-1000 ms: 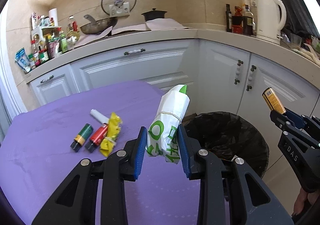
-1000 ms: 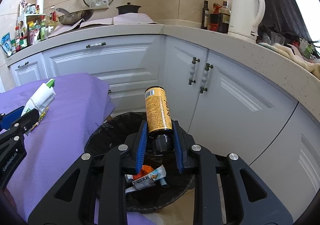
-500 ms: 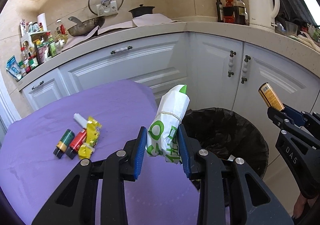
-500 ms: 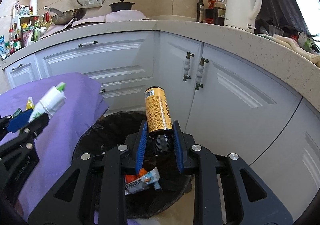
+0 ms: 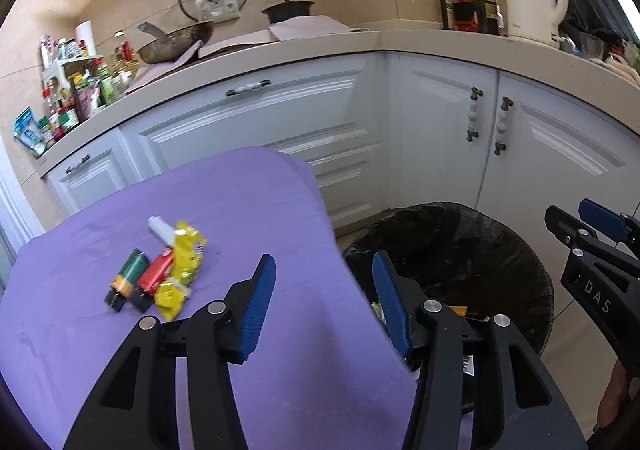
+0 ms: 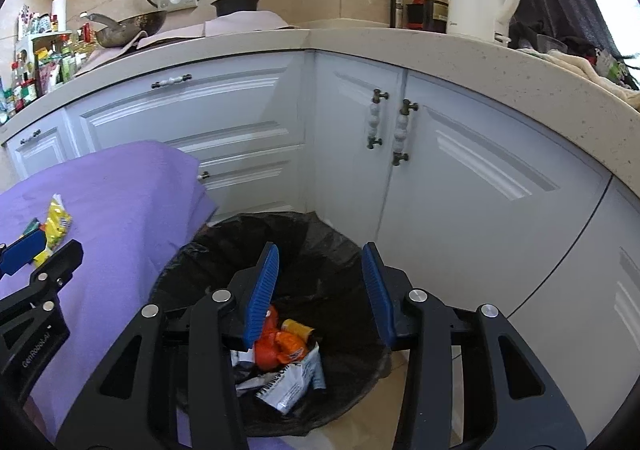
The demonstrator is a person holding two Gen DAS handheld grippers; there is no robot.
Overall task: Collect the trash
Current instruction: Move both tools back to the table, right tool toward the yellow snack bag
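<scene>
Left gripper (image 5: 324, 302) over the purple table (image 5: 240, 210) edge beside the bin (image 5: 500, 250): jaws opening, spread, nothing between them. Right gripper (image 6: 318, 290) above the bin's mouth: jaws likewise opening and empty; orange wrapper (image 6: 276, 346), yellow can (image 6: 298, 328) and white packet (image 6: 288, 382) lie at the bin's bottom. On the table, clustered and touching: yellow wrapper (image 5: 186, 254), red tube (image 5: 154, 278), green tube (image 5: 128, 276), white roll (image 5: 160, 228).

A purple cloth (image 5: 248, 210) covers the table. On it lie 2 small bottles (image 5: 138, 280), a yellow wrapper (image 5: 182, 262) and a white tube (image 5: 160, 228), touching.
</scene>
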